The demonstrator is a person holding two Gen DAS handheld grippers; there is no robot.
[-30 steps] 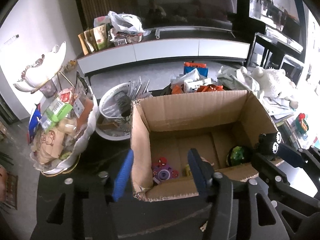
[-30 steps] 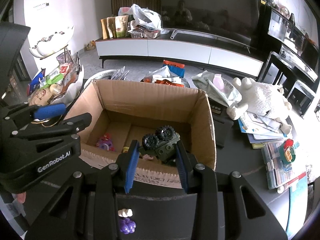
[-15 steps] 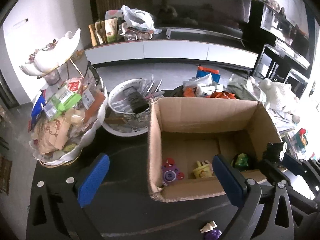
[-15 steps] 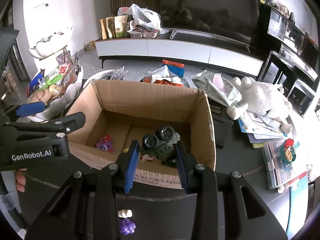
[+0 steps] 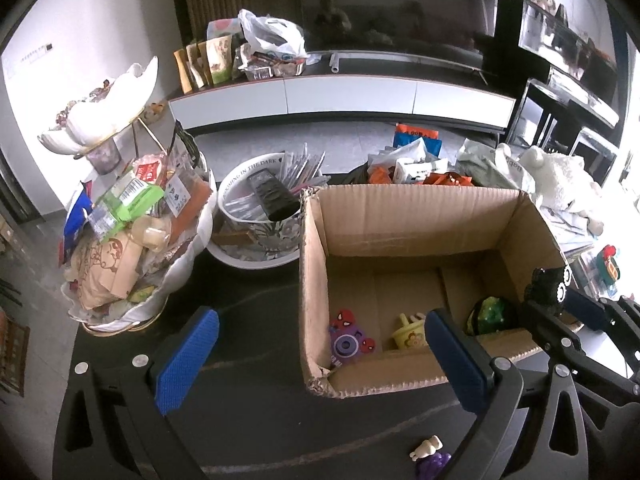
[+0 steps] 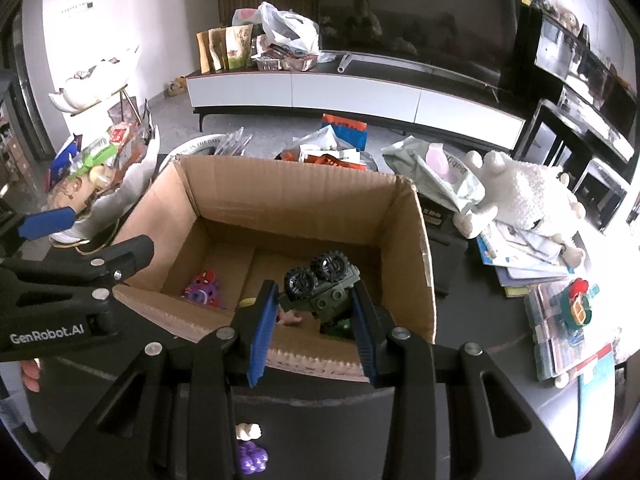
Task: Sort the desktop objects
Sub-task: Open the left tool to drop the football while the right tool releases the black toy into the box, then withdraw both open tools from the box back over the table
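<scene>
An open cardboard box [image 5: 420, 216] stands on the dark table. On its floor lie a purple spider toy [image 5: 348, 340], a yellow toy [image 5: 408, 332] and a green toy [image 5: 492, 314]. My left gripper [image 5: 320, 354] is open wide and empty, just before the box's near left corner. My right gripper [image 6: 314, 304] is shut on a green toy truck [image 6: 324, 288] with black wheels, held above the box's near edge [image 6: 312, 360]. A small white figure [image 6: 248, 431] and a purple toy [image 6: 250, 456] lie on the table under the right gripper.
A white shell dish [image 5: 188, 248] heaped with snacks and a white bucket [image 5: 256, 248] holding a remote stand left of the box. On the right are a white plush toy [image 6: 524, 196], stacked books [image 6: 520, 260] and a plastic case [image 6: 560, 344]. Fingers [image 6: 30, 372] show at the left edge.
The left jaws have spread from half open to wide, and the left view has drawn back from the box. The right gripper and its truck have kept still.
</scene>
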